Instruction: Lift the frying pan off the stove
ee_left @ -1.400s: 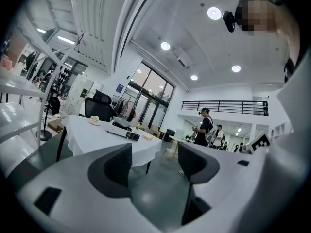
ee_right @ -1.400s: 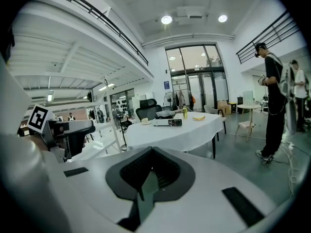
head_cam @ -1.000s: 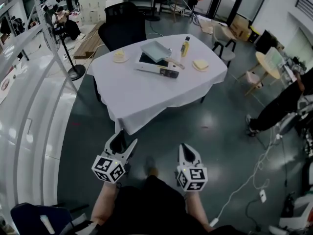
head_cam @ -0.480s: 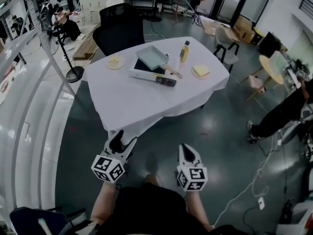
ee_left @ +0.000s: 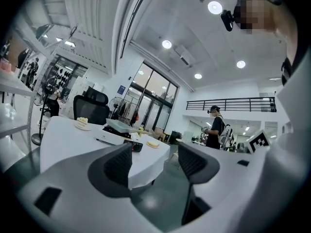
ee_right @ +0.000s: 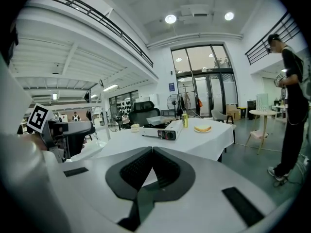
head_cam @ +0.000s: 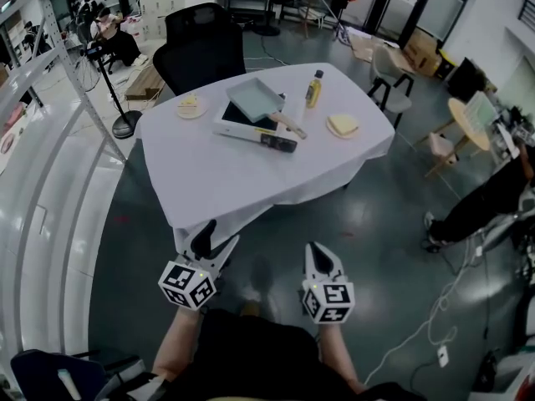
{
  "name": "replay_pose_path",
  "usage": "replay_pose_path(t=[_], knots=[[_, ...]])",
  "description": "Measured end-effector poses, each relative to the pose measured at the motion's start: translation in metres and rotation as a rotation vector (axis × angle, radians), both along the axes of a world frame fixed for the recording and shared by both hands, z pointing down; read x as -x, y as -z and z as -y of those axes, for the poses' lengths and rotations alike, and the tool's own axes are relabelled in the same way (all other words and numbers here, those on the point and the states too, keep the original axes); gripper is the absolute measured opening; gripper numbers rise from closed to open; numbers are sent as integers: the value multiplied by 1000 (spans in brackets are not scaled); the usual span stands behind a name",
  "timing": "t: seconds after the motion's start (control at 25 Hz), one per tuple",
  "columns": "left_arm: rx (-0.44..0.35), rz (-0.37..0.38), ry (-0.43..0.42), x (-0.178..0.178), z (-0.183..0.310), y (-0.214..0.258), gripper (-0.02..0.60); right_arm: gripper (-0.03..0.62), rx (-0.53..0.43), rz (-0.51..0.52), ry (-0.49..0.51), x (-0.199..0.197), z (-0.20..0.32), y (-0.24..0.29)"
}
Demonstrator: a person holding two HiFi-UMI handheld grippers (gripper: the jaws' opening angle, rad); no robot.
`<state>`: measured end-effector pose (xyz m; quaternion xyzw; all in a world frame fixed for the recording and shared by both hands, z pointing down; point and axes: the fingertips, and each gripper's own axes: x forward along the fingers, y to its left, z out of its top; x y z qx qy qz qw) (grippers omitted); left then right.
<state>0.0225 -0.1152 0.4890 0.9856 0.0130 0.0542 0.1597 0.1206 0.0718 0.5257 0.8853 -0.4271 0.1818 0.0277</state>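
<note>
Approach stage: the frying pan (head_cam: 255,98) sits on the stove (head_cam: 242,128), upper centre of the head view, well apart from both tools. Left gripper (head_cam: 213,241) jaws apart, empty; right gripper (head_cam: 321,256) jaws together. Next, I'd say: close in, reach the handle (head_cam: 286,124).

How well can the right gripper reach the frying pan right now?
Probably not yet. The right gripper, jaws shut, hangs over the floor, short of the table's edge; the frying pan sits on the stove farther in. Nothing blocks the approach.
</note>
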Motion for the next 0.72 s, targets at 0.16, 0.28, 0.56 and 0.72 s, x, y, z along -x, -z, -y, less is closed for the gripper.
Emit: replay_pose_path(t=[0.16,0.28,0.56,0.72], knots=[[10,20,5,2,-7,-3,282,6,8,26,6,5,-6,-5],[10,41,0,5,-11,-6,282,6,2,52,6,14,-10,-10],[20,60,-26,2,-23,-20,282,6,5,84,-30,22,-26,-32],[24,65,-35,-6,-21,-25,282,6,2,87,-49,15,-27,-34]])
